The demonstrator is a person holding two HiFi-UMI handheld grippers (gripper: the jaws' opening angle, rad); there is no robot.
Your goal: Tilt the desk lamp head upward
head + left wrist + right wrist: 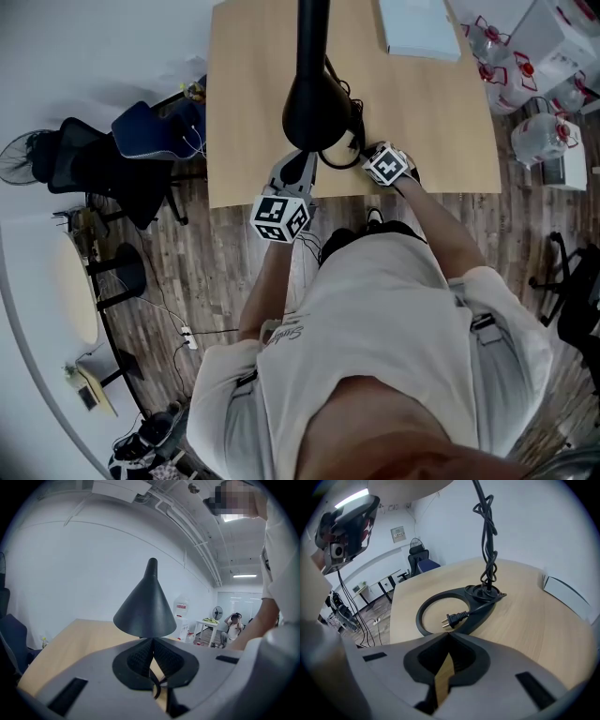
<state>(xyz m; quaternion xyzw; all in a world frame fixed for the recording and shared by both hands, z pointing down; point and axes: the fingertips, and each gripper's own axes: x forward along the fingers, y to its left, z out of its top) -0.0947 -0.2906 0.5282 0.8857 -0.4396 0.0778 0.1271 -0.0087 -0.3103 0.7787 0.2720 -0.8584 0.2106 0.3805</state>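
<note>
Head view: the left claw (302, 167) sits at 6 o'clock of the black lamp head (319, 108), close to its rim. In the left gripper view, the jaws of this claw (152, 641) are pressed together with nothing between them. The cone-shaped head (145, 606) is just above their tips, but I can't tell if they touch. The head hangs over the near edge of the surface (431, 122) on a dark pole (314, 28).

At 4 o'clock of the head is the right claw (367, 155), low by the lamp's base (426, 616). Its jaws are together too, and empty. A plug (452, 619) lies on the base ring.

The head looks hard, smooth and light, so I think it may be slippery. The rim seems the best spot to pinch or push up. The joint may be stiff, so holding the base down could help.
</note>
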